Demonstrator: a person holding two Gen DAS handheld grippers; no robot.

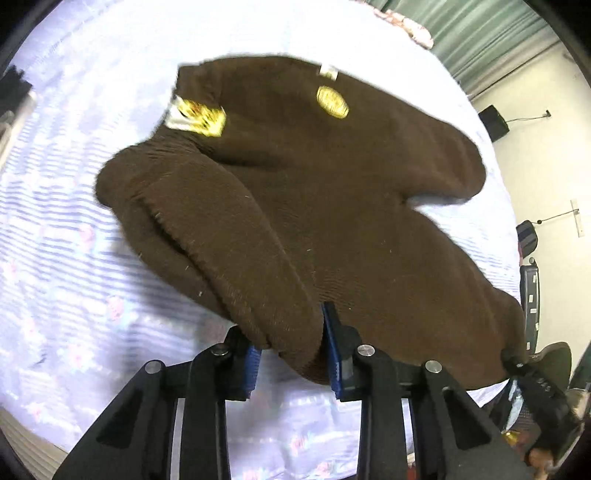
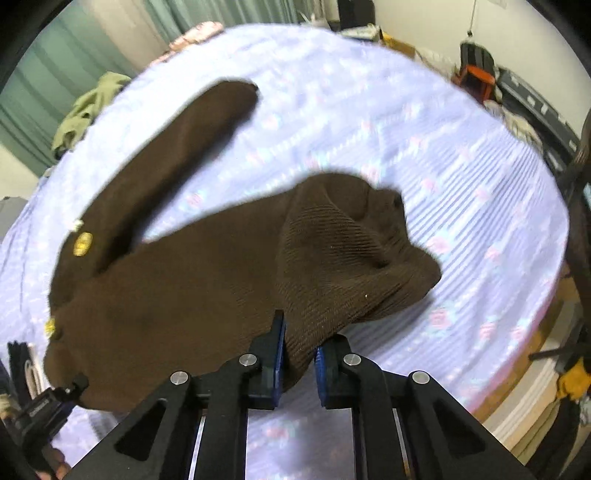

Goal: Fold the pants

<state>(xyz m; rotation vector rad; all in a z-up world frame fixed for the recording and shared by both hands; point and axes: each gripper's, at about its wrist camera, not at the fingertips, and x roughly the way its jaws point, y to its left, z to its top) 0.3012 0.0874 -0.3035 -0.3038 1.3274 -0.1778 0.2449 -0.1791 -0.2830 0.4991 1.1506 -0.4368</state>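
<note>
Brown knitted pants [image 1: 314,192] with yellow patches [image 1: 332,101] lie spread on a pale striped bed sheet [image 1: 74,277]. My left gripper [image 1: 293,354] is shut on a thick bunched edge of the pants at their near side, with cloth filling the gap between the blue pads. In the right wrist view one leg [image 2: 177,147] stretches away to the upper left and the other is crumpled [image 2: 351,251]. My right gripper [image 2: 299,360] is shut on a fold of the pants [image 2: 177,288] at the near edge. Each gripper shows at the other view's lower corner, at the same edge.
The flowered sheet [image 2: 443,166] covers the bed all around the pants. A green garment [image 2: 88,110] lies at the bed's far left edge. A red stool [image 2: 478,75] and clutter stand beyond the far right, and green curtains [image 1: 480,33] hang behind.
</note>
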